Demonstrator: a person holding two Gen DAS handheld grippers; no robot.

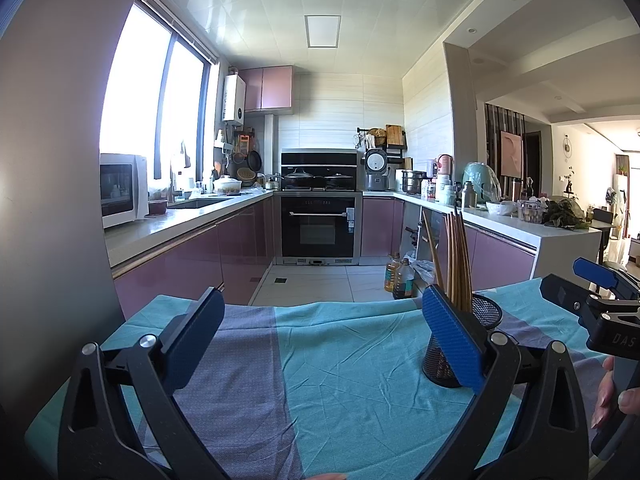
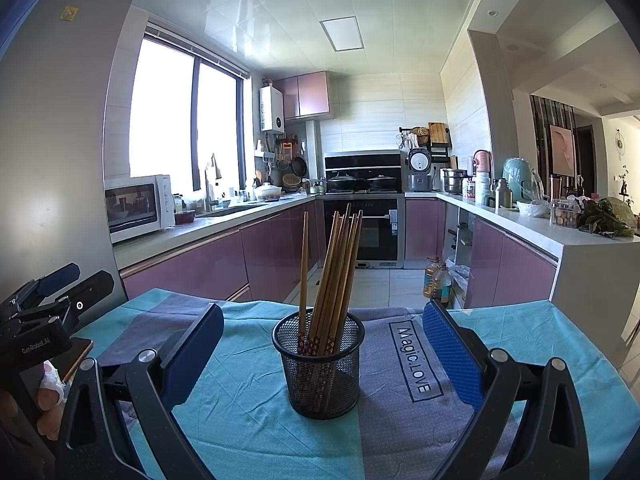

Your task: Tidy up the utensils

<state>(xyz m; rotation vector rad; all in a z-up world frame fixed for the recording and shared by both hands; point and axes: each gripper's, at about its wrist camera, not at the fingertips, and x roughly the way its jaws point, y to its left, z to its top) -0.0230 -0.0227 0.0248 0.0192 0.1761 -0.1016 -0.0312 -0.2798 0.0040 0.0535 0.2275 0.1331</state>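
A black mesh cup point(image 2: 319, 364) stands upright on a teal and grey cloth point(image 2: 248, 408) and holds several wooden chopsticks point(image 2: 334, 264). My right gripper point(image 2: 322, 352) is open and empty, its blue pads on either side of the cup without touching it. My left gripper point(image 1: 320, 336) is open and empty over bare cloth point(image 1: 352, 380). In the left wrist view the cup point(image 1: 486, 314) and chopsticks point(image 1: 456, 252) sit partly hidden behind the right finger point(image 1: 452, 336). The right gripper also shows at the right edge of the left wrist view point(image 1: 588, 284), and the left gripper at the left edge of the right wrist view point(image 2: 76, 280).
The cloth covers a small table whose far edge point(image 2: 280, 304) drops to the kitchen floor. Oil bottles point(image 2: 438, 280) stand on the floor beyond it. A grey fridge wall point(image 2: 52, 140) rises on the left. Purple cabinets point(image 2: 208, 264), an oven and a white counter point(image 2: 580, 248) lie beyond.
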